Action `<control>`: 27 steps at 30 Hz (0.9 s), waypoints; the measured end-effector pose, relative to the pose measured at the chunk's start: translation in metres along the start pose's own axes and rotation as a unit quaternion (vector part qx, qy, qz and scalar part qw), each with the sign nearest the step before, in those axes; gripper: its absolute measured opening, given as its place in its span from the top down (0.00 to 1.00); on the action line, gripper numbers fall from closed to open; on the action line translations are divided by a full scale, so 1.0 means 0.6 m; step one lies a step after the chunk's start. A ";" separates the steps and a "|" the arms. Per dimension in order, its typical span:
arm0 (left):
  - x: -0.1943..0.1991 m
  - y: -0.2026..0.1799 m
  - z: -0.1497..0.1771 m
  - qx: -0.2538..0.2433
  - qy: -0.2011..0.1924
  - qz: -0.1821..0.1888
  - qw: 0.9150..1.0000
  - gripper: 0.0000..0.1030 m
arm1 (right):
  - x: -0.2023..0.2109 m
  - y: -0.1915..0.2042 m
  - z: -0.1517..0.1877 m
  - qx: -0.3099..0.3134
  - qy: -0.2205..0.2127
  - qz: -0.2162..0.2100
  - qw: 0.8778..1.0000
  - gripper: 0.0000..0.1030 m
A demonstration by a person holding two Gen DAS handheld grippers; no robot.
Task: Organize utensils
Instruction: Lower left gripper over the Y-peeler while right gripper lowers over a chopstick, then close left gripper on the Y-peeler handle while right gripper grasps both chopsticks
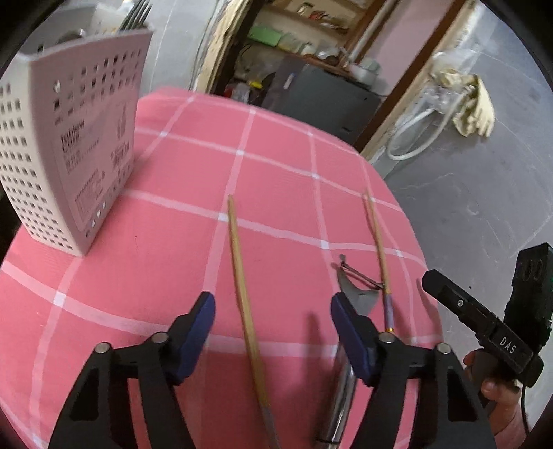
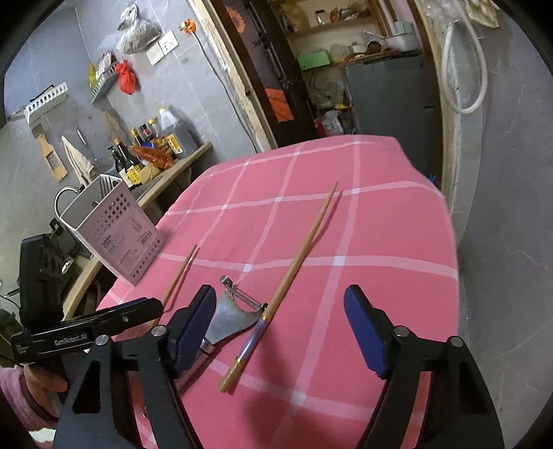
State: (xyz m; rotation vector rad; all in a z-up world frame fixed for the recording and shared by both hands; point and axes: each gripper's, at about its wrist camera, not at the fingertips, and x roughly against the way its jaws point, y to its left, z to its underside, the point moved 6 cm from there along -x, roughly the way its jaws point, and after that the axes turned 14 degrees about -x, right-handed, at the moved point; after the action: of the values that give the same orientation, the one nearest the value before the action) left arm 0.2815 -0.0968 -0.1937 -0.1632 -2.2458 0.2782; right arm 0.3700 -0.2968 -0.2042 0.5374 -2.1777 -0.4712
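Note:
Two wooden chopsticks and a metal peeler lie on the pink checked tablecloth (image 1: 283, 155). My left gripper (image 1: 271, 298) stands open just above the cloth, with one chopstick (image 1: 238, 255) lying between its blue pads and untouched. The peeler (image 1: 357, 293) sits at its right pad, beside the second chopstick (image 1: 375, 235). My right gripper (image 2: 278, 290) is also open, astride that second chopstick (image 2: 300, 255), with the peeler (image 2: 230, 311) against its left pad. A white perforated utensil holder (image 1: 79, 155) (image 2: 114, 238) stands at the table's left, with fork tines (image 1: 136, 17) sticking out of it.
The table's far and right edges drop to a grey floor (image 1: 484, 193). In the right wrist view, a counter with bottles (image 2: 152, 138) runs along the left wall behind the holder. A doorway with cluttered shelves (image 2: 331, 58) lies beyond the table. Each handheld gripper body shows in the other view.

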 end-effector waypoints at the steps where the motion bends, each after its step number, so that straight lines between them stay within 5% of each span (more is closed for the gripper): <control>1: -0.005 0.003 0.000 0.007 0.005 0.001 1.000 0.43 | -0.005 0.000 -0.001 -0.001 0.003 0.000 1.000 0.37; 12: -0.061 0.025 -0.015 0.058 0.056 0.003 0.997 0.93 | -0.083 -0.014 -0.023 -0.049 0.056 0.011 0.997 0.62; 15: -0.070 0.022 -0.026 0.069 0.054 0.014 0.996 0.93 | -0.098 -0.016 -0.028 -0.059 0.066 0.011 0.996 0.68; 19: -0.081 0.009 -0.042 0.080 0.052 0.029 0.995 0.93 | -0.113 -0.020 -0.028 -0.084 0.081 0.014 0.993 0.91; 27: -0.091 -0.059 -0.084 0.064 0.049 0.085 0.993 0.93 | -0.090 -0.036 -0.003 -0.123 0.095 -0.012 0.988 0.92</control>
State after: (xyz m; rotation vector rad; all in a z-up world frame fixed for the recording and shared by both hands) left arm 0.3541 -0.1353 -0.1941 -0.2936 -2.1124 0.4941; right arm 0.4065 -0.2868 -0.2481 0.4539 -1.9001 -0.6648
